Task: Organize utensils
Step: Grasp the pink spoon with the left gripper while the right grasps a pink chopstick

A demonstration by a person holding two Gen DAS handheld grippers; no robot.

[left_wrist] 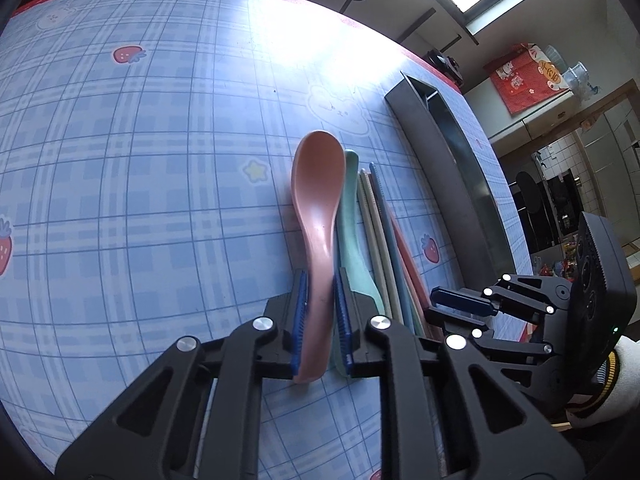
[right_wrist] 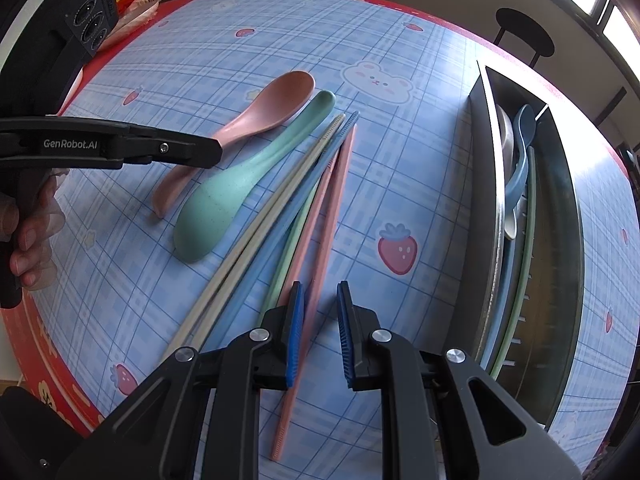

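Two grippers over the utensils.
My left gripper [left_wrist: 320,312] pinches the pink spoon [left_wrist: 318,200]; my right gripper [right_wrist: 320,336], at its 3 o'clock, is nearly closed, empty.

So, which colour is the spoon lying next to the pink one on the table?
Mint green spoon; the right wrist view shows it best.

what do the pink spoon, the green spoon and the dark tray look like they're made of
Pink spoon: probably matte plastic or a fibre composite; dull, even colour with only a soft sheen.
Green spoon: likely the same; fine dark specks show on its matte surface.
Dark tray: looks like metal; smooth grey walls with a brushed sheen and reflections, though coated plastic can't be ruled out.
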